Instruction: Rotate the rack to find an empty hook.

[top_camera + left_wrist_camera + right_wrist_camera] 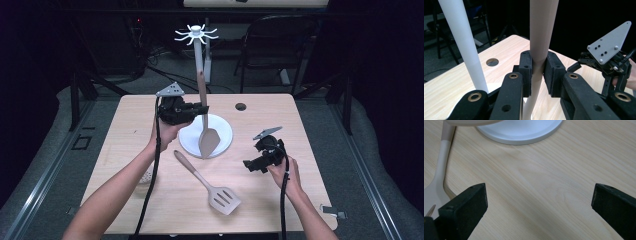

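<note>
Table (150, 125): big, wooden, under my two hands.
Rack (196, 37): a white pole on a round white base (220, 127), at the far middle of the table.
Held spoon (206, 135): stands upright just beside the pole, wide end down over the base.
Slotted turner (212, 187): lies flat on the near middle of the table, between my arms.
My left gripper (200, 108): jaws squeezed tight on the held spoon's handle.
My right gripper (248, 165): jaws spread wide, nothing inside, just above the table on the right, near the turner.
</note>
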`<action>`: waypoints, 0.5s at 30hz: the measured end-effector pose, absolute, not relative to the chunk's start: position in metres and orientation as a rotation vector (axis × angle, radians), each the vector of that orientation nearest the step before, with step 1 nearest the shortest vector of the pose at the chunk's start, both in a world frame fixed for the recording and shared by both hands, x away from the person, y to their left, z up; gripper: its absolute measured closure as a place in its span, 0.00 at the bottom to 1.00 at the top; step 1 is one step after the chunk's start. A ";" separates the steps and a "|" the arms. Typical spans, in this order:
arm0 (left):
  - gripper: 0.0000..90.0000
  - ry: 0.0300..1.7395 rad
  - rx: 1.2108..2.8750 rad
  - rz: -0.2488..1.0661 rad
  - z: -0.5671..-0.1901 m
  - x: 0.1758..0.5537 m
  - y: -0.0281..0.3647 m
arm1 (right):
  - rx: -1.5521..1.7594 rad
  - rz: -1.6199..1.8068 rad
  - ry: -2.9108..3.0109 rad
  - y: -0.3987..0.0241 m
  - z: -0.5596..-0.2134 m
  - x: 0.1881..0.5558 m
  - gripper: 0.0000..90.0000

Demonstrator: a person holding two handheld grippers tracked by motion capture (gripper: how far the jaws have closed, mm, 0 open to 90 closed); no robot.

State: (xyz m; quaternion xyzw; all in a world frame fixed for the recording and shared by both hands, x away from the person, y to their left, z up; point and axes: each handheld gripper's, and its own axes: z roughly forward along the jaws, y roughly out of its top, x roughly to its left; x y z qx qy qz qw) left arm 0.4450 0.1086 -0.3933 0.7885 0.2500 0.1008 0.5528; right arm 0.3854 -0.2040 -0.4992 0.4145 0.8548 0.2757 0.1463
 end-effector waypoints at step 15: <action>0.86 0.543 1.885 0.257 -0.368 0.459 0.102 | 1.166 0.759 2.477 -0.202 -0.502 0.387 0.01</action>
